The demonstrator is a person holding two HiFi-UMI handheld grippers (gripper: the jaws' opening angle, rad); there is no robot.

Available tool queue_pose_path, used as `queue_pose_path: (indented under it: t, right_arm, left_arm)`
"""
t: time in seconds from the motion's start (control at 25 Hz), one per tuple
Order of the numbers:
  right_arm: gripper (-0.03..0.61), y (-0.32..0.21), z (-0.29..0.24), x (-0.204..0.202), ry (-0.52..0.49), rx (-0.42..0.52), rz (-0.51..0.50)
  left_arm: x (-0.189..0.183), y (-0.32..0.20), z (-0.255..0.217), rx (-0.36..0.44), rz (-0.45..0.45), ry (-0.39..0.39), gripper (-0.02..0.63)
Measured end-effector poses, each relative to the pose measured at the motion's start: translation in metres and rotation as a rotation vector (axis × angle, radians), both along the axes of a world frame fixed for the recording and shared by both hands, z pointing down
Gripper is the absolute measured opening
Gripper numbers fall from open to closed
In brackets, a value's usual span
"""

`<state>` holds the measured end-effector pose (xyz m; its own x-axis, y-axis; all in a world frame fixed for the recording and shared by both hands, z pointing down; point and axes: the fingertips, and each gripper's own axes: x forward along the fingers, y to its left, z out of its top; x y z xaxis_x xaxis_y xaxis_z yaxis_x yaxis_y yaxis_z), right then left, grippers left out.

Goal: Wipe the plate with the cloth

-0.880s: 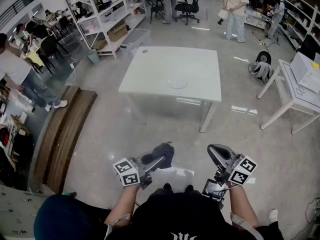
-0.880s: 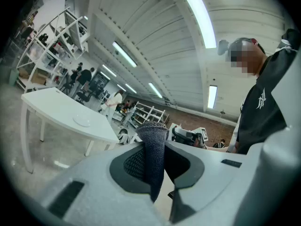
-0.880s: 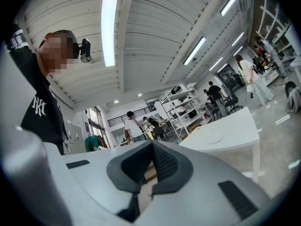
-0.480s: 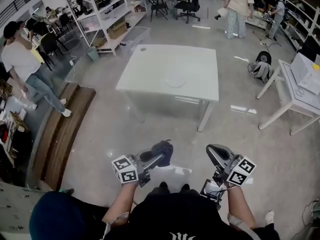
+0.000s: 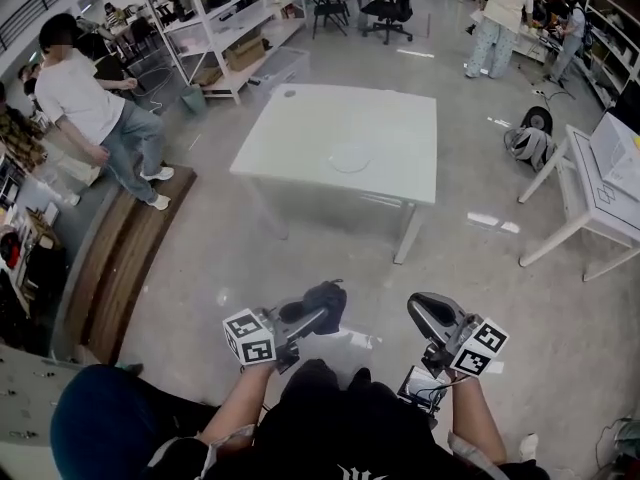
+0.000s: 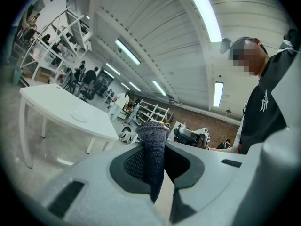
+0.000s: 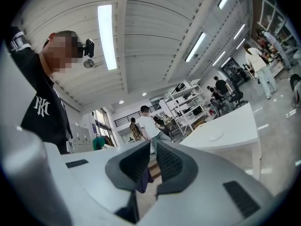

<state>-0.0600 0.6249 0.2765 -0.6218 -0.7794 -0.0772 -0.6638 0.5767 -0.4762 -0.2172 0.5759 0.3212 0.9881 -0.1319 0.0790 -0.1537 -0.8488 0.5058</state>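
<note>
The person stands on the bare floor [image 5: 250,258] well short of the white desk [image 5: 385,123], holding both grippers low in front of the body and raised clear of any surface. The left gripper [image 5: 316,314] is clamped on the cloth [image 5: 328,301], a dark, knitted-looking piece. In the left gripper view the cloth is pinched between the two ribbed pads, and its rounded end stands up above the jaws. The right gripper [image 5: 428,311] holds nothing. In the right gripper view its jaws stand a narrow slit apart, and the room shows through the gap. A small dark shape sits low in that slit, but what it is cannot be made out. The two grippers are level with each other and a little apart, and both point roughly toward the desk. The plate [image 5: 350,159] lies flat on the desk, nearer its front edge than its back and close to the middle of its width. It is pale and almost the same colour as the desktop. It is well away from both grippers, and nothing touches it. A small round hole [image 5: 290,94] marks the desk's far left corner. To the left of the desk a person in a white shirt [image 5: 88,96] stands with one foot on a low wooden platform [image 5: 115,268], and metal shelving [image 5: 230,28] runs along behind. To the right stands another white desk [image 5: 600,193], with a backpack [image 5: 522,144] on the floor beside it.
</note>
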Motion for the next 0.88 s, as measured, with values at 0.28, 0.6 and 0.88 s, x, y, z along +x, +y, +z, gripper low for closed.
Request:
queue_pose_path:
  t: [0.28, 0.6, 0.88]
  right_arm:
    - [0.008, -0.02, 0.019, 0.034, -0.023, -0.026, 0.024]
    - [0.072, -0.098, 0.034, 0.057, 0.002, -0.072, -0.047]
    - [0.072, -0.204, 0.037, 0.099, 0.041, -0.116, -0.087]
  left_arm:
    - [0.024, -0.018, 0.028, -0.038, -0.009, -0.024, 0.055]
    - [0.062, -0.095, 0.048, -0.068, -0.038, 0.005, 0.055]
    - [0.103, -0.198, 0.056, -0.064, -0.096, 0.006, 0.055]
